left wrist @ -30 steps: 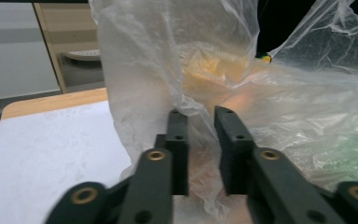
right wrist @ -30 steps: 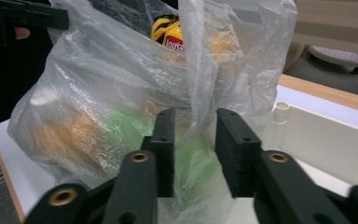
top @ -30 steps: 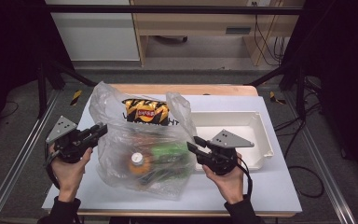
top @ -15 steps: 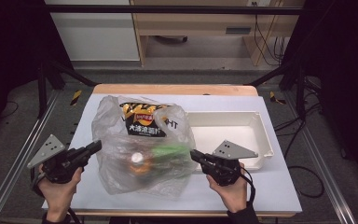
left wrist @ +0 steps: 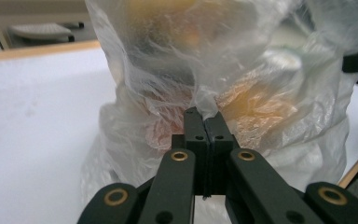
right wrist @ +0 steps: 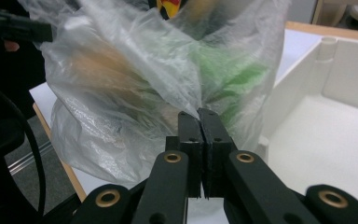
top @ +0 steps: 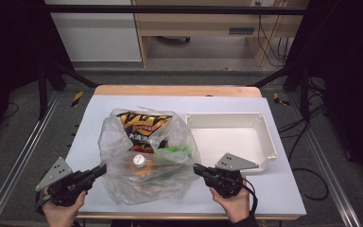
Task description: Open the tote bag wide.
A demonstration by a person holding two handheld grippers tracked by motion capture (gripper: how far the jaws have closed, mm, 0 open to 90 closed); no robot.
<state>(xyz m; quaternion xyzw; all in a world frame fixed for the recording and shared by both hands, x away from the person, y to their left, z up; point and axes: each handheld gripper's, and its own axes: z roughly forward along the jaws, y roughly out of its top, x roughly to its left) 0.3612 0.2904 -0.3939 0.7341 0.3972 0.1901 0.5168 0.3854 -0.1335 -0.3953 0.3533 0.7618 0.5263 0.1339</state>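
A clear plastic bag (top: 123,182) sits on the white table top (top: 90,123), holding a yellow and black chip packet (top: 142,125), a green packet (top: 175,150) and a white-capped bottle (top: 138,161). My left gripper (top: 103,168) is at the bag's left side, shut on a pinch of its film. The left gripper view shows the film bunched between the closed tips of the left gripper (left wrist: 204,116). My right gripper (top: 196,168) is at the bag's right side and is likewise shut on the film, seen up close in the right gripper view (right wrist: 199,116). The bag (right wrist: 121,93) hangs slack between them.
An empty white tray (top: 264,142) stands right of the bag, close to my right gripper. The table's near edge runs just below both hands, and its wooden far edge (top: 179,90) lies behind. Metal rails (top: 9,175) flank the table.
Both hands have come down and toward the near edge, the left one also moving outward. The bag has sunk and spread flatter on the table.
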